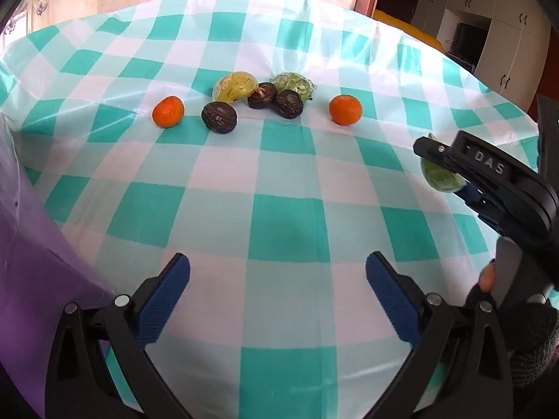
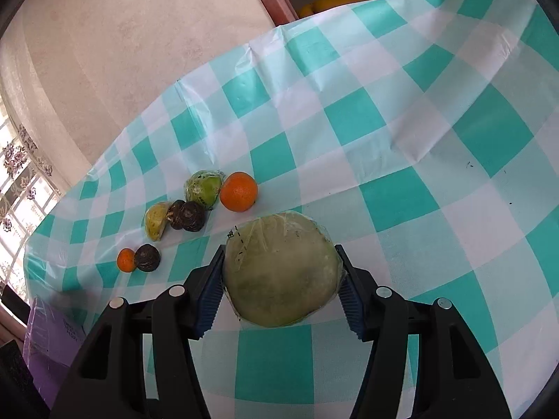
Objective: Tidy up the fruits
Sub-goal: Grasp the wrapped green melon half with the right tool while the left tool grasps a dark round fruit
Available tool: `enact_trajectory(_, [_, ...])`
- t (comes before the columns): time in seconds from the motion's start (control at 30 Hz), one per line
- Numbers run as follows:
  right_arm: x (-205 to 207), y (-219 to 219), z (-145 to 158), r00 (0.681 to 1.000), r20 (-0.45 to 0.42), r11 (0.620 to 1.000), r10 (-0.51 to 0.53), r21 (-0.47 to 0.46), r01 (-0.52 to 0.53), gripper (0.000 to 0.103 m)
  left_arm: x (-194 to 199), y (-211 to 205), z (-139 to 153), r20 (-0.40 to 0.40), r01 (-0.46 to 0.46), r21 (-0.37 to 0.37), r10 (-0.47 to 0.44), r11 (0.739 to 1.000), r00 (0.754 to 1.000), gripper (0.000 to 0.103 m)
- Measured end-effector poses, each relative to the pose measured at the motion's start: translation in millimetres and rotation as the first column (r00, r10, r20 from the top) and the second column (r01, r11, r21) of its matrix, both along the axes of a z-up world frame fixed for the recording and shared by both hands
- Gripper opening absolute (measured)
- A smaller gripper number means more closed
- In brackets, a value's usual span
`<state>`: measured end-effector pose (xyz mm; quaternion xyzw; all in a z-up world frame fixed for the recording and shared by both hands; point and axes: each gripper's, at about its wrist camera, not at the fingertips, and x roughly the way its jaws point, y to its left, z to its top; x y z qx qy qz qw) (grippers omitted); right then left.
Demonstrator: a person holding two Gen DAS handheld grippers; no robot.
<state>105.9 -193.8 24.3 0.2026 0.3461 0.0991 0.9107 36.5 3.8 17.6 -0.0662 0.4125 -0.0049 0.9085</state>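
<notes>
1. While the right gripper has its blue pads pressed against both sides of a plastic-wrapped green fruit, that fruit is carried above the checked tablecloth, apart from the others.
2. Spread wide with nothing between its fingers, the left gripper hangs over bare cloth, well short of the fruit row.
3. Beyond it lie the remaining fruits: a left orange, a lone dark fruit, a wrapped yellow fruit, two dark fruits touching each other, a second wrapped green fruit behind them, and a right orange.
4. Judging by this mixed row, sorting has barely begun: like kinds are not yet grouped, and only the carried fruit is out of it.
5. A purple sheet lies at the table's left edge; its purpose is unclear.
</notes>
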Motion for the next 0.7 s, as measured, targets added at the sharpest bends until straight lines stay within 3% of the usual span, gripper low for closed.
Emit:
enact_trajectory(0.1, [2, 12, 2, 1.0, 0.006, 0.999, 0.026, -0.047, -0.026, 0.058, 45, 1, 3, 0.015, -0.069, 0.059, 0.069, 0.996, 0.998, 0.1])
enact_trajectory(0.17, [3, 16, 3, 0.998, 0.009, 0.997, 0.054, -0.059, -0.054, 0.058, 74, 12, 4, 0.014, -0.129, 0.026, 0.128, 0.991, 0.992, 0.1])
enact_trajectory(0.3, [3, 12, 1, 0.999, 0.006, 0.998, 0.044, -0.046, -0.043, 0.058, 122, 39, -5, -0.052, -0.228, -0.044, 0.226, 0.973, 0.973, 0.082])
enact_trajectory(0.4, [3, 16, 1, 0.998, 0.005, 0.997, 0.061, -0.055, -0.061, 0.058, 143, 46, -4, -0.053, -0.253, -0.016, 0.252, 0.967, 0.966, 0.076])
enact_trajectory(0.47, [3, 15, 1, 0.998, 0.007, 0.997, 0.061, -0.051, -0.061, 0.058, 150, 47, -2, -0.048, -0.261, 0.012, 0.261, 0.965, 0.964, 0.064])
enact_trajectory(0.53, [3, 15, 1, 0.998, 0.009, 0.997, 0.065, -0.049, -0.065, 0.058, 152, 45, -1, -0.046, -0.275, 0.062, 0.278, 0.959, 0.959, 0.037])
enact_trajectory(0.7, [3, 15, 0, 0.998, 0.007, 0.997, 0.064, -0.048, -0.064, 0.058, 126, 34, 9, 0.016, -0.209, 0.03, 0.208, 0.978, 0.978, 0.036])
